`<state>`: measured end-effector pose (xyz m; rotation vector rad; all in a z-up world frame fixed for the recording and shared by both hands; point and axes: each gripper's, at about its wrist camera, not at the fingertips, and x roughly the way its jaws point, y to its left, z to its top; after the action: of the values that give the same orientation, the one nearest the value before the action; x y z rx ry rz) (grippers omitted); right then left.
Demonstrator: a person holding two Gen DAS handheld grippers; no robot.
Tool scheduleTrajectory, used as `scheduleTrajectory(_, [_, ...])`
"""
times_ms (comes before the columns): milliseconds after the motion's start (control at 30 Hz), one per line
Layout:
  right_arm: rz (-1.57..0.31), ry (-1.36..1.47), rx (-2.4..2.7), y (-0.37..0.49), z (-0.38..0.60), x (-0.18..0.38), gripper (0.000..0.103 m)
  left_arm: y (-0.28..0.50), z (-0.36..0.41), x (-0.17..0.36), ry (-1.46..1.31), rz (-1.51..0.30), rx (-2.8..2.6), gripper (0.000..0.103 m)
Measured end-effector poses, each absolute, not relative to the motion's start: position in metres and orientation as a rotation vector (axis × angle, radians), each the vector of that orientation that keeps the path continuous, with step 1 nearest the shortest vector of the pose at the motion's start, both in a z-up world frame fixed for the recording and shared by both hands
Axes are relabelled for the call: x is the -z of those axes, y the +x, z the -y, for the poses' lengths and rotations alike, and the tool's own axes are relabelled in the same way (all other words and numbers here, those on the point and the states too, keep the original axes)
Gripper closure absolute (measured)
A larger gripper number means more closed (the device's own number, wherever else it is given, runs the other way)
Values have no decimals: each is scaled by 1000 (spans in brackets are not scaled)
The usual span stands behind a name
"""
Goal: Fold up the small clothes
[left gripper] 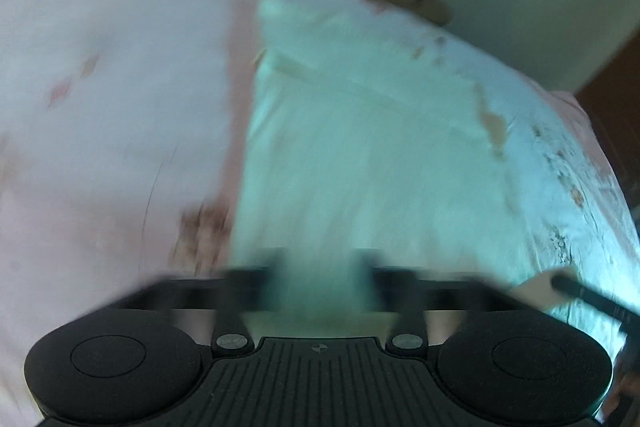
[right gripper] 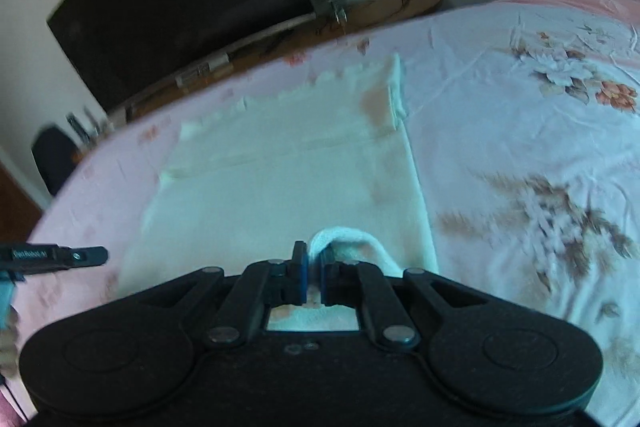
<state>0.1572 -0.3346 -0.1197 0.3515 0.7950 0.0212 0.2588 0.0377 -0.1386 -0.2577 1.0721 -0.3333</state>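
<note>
The right gripper has its jaws pinched together on a fold of the pale garment, its blue pads nearly meeting. The left gripper is blurred, its two fingers standing apart with cloth between them.
</note>
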Motion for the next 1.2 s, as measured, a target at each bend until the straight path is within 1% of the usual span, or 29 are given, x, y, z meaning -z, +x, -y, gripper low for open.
scheduleTrajectory(33, [-814, 353, -16, 150, 334, 124, 96, 251, -42, 141, -283, -1068, 302, 0])
scheduleTrajectory(67, [-833, 351, -9, 139, 334, 128, 96, 242, -47, 143, -299, -1054, 292, 0])
scheduleTrajectory(167, [-878, 332, 9, 110, 329, 133, 96, 231, -48, 148, -293, -1103, 291, 0])
scheduleTrajectory(267, [-929, 304, 40, 82, 326, 142, 96, 223, -52, 158, -349, -1166, 297, 0])
scheduleTrajectory(367, [-975, 297, 92, 60, 329, 155, 96, 213, -54, 164, -360, -1185, 301, 0])
scheduleTrajectory(433, [-953, 293, 116, 50, 330, 151, 95, 205, -56, 167, -368, -1200, 301, 0])
scheduleTrajectory(467, [-925, 264, 133, 47, 328, 145, 91, 201, -57, 168, -387, -1207, 306, 0])
scheduleTrajectory(500, [-900, 239, 144, 46, 324, 139, 88, 198, -59, 169, -402, -1206, 307, 0])
scheduleTrajectory(633, [-834, 235, 47, 60, 302, 125, 88, 197, -61, 165, -420, -1192, 293, 0])
scheduleTrajectory(700, [-830, 264, -49, 74, 280, 128, 85, 200, -59, 164, -429, -1189, 282, 0])
scheduleTrajectory(767, [-835, 312, -140, 87, 261, 135, 83, 201, -57, 163, -430, -1193, 286, 0])
scheduleTrajectory(867, [-855, 301, -215, 101, 230, 144, 82, 201, -53, 166, -414, -1209, 272, 0])
scheduleTrajectory(967, [-860, 267, -188, 102, 228, 145, 83, 196, -56, 168, -428, -1208, 271, 0])
scheduleTrajectory(1000, [-857, 249, -171, 102, 230, 144, 80, 195, -55, 168, -435, -1202, 284, 0])
scheduleTrajectory(1033, [-861, 247, -162, 102, 234, 144, 80, 194, -53, 168, -433, -1200, 292, 0])
scheduleTrajectory(1133, [-861, 313, -220, 106, 238, 143, 80, 198, -45, 167, -416, -1213, 296, 0])
scheduleTrajectory(1200, [-865, 336, -271, 109, 229, 146, 78, 202, -45, 167, -423, -1215, 278, 0])
